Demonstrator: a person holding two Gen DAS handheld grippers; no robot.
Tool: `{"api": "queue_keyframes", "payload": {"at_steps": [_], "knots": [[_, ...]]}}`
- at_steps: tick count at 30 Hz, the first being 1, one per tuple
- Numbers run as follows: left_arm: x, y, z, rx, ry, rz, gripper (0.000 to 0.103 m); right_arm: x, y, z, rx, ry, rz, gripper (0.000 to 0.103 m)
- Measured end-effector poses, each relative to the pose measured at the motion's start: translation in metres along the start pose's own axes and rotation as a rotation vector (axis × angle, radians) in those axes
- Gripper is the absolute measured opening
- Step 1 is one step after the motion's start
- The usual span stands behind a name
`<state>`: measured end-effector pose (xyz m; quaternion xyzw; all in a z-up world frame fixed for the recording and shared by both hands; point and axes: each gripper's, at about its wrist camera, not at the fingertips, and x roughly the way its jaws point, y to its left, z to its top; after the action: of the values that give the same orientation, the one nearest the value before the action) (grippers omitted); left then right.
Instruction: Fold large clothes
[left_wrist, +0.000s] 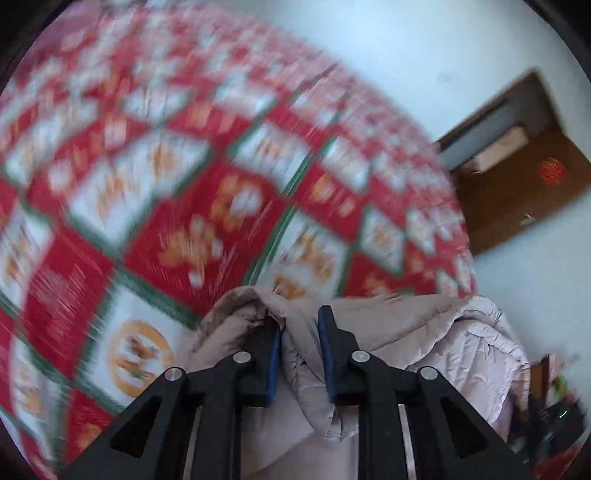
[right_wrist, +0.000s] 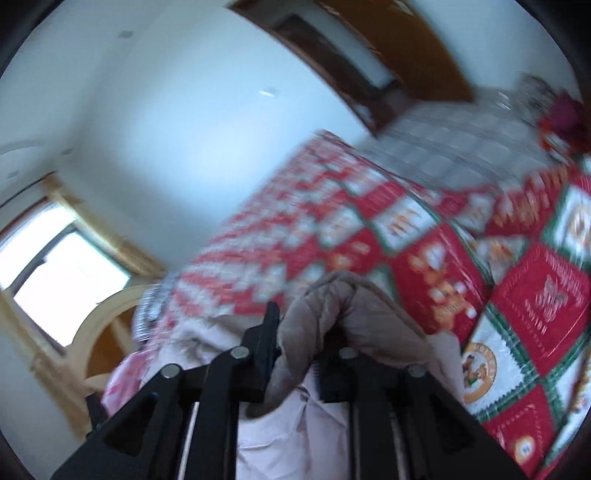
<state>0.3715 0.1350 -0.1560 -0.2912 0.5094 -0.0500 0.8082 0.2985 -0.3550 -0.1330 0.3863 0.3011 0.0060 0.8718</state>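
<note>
Over the bed near its edge: padded coat bunched, carried in the air by both grippers, left gripper pinching a fabric ridge, right gripper gripping a thick roll. No tidy fold visible; most folding apparently left.

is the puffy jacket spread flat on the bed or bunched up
Bunched up. The puffy jacket is gathered into thick folds between the fingers of the left hand-held gripper and right hand-held gripper, above the quilt.

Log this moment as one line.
left gripper: fabric between jaws | right gripper: fabric between jaws | item: padded coat | surface: patterned bedcover
</note>
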Motion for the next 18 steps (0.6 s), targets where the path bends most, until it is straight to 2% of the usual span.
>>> {"api": "queue_keyframes", "payload": {"at_steps": [2, 5, 8, 10, 11, 12, 13, 14, 15, 16, 17, 18], "knots": [[0.009, 0.010, 0.000, -0.041, 0.007, -0.031, 0.021, 0.020, -0.013, -0.006, 0.015, 0.041, -0.040, 0.023], [0.011, 0.020, 0.000, -0.031, 0.009, -0.080, 0.022, 0.020, -0.013, -0.011, -0.032, 0.019, -0.066, 0.023], [0.009, 0.038, 0.003, -0.083, 0.044, -0.193, 0.024, 0.021, -0.011, -0.013, -0.074, 0.017, -0.102, 0.023], [-0.003, 0.044, 0.010, -0.122, 0.085, -0.245, 0.029, 0.023, -0.015, -0.010, -0.062, 0.039, -0.094, 0.024], [-0.015, 0.047, 0.014, -0.127, 0.086, -0.269, 0.031, 0.021, -0.016, -0.008, -0.050, 0.055, -0.076, 0.027], [-0.026, 0.047, 0.016, -0.119, 0.076, -0.282, 0.038, 0.015, -0.018, -0.004, -0.038, 0.077, -0.037, 0.029], [-0.043, 0.046, 0.019, -0.088, 0.051, -0.289, 0.052, 0.017, -0.018, -0.002, -0.030, 0.084, -0.013, 0.038], [-0.058, 0.043, 0.021, -0.057, 0.014, -0.263, 0.065, 0.007, -0.016, 0.002, -0.022, 0.075, 0.028, 0.053], [-0.076, 0.043, 0.022, -0.027, -0.040, -0.212, 0.091, -0.014, -0.011, 0.007, -0.021, 0.028, 0.076, 0.064], [-0.095, 0.042, 0.024, -0.004, -0.122, -0.146, 0.097, -0.030, -0.005, 0.007, -0.026, -0.019, 0.095, 0.087], [-0.115, 0.042, 0.026, 0.012, -0.199, -0.095, 0.097, -0.050, 0.003, 0.009, -0.036, -0.087, 0.112, 0.103], [-0.129, 0.040, 0.025, 0.026, -0.241, -0.063, 0.097, -0.074, 0.014, 0.010, -0.061, -0.166, 0.119, 0.103]]}}
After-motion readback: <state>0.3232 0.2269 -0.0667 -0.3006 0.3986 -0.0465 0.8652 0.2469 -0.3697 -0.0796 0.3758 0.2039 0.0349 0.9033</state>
